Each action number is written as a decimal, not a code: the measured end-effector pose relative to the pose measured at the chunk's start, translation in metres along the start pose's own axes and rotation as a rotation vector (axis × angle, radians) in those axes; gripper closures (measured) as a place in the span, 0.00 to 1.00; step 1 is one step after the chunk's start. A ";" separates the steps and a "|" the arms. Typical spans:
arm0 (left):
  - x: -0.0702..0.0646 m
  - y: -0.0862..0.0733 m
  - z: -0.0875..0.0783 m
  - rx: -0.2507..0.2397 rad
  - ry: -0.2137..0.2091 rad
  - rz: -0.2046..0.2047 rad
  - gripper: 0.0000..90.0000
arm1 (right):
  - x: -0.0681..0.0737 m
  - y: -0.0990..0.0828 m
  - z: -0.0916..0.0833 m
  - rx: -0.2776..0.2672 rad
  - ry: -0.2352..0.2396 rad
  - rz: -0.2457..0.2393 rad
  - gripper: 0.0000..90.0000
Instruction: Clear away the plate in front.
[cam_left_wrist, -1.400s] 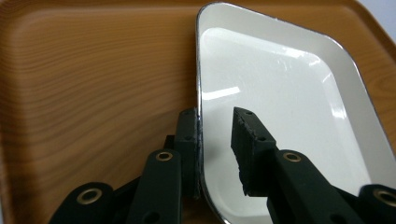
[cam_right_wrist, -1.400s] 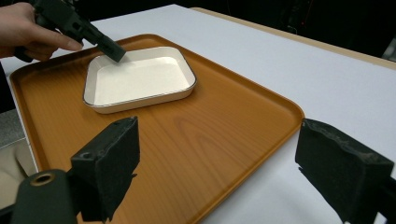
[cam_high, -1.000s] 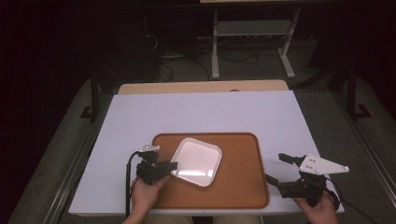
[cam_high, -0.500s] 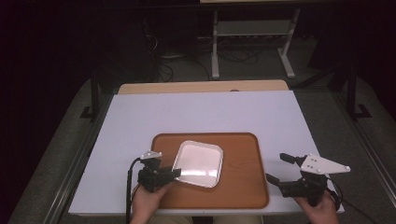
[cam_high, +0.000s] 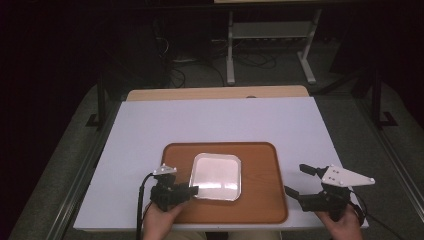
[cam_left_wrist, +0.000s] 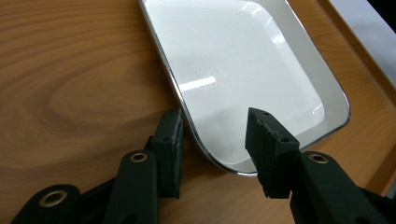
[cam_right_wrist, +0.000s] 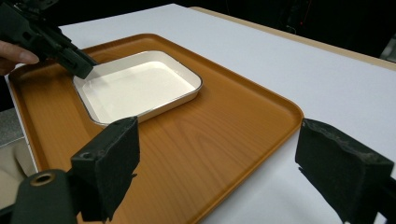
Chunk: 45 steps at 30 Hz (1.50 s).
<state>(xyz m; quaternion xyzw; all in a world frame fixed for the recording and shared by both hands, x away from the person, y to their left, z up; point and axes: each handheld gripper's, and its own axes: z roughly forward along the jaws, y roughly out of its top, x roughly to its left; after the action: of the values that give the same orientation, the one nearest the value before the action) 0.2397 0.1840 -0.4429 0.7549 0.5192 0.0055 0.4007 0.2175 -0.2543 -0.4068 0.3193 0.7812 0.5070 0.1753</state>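
A white square dish (cam_high: 216, 175) with a thin metal rim lies flat on the brown wooden tray (cam_high: 260, 170). My left gripper (cam_high: 192, 189) is at the dish's near left edge. In the left gripper view the jaws (cam_left_wrist: 215, 126) straddle the rim of the dish (cam_left_wrist: 233, 60), one pad outside and one over the inside. They have just been opening, and a gap shows on both sides, so nothing is gripped. My right gripper (cam_high: 296, 179) stands open over the tray's right edge, with nothing between its wide jaws (cam_right_wrist: 219, 149). From there I see the dish (cam_right_wrist: 135, 84) and the left gripper (cam_right_wrist: 70, 58).
The tray (cam_right_wrist: 210, 135) has a raised lip and sits near the front edge of a white tabletop (cam_high: 220, 120). Behind the table are a wooden strip (cam_high: 215, 93), dark floor, and a metal stand (cam_high: 270, 35) with cables.
The left gripper's jaws have spread apart off the dish's rim and the hand has drawn back slightly. The dish has settled squarer on the tray. The right gripper has stayed still.
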 end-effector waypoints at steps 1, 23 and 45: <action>-0.001 0.000 0.000 -0.001 -0.004 -0.003 0.63 | 0.000 0.000 0.000 0.000 0.000 -0.001 0.15; 0.001 0.002 -0.003 -0.021 0.032 0.073 0.61 | -0.001 0.000 -0.002 0.003 -0.005 -0.006 0.15; 0.016 0.013 -0.026 -0.124 0.063 0.230 0.45 | -0.004 -0.003 0.000 0.021 -0.022 0.010 0.15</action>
<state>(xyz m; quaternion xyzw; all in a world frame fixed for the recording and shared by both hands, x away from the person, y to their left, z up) 0.2466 0.2101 -0.4236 0.7826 0.4404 0.1071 0.4268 0.2192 -0.2575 -0.4098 0.3305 0.7829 0.4961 0.1783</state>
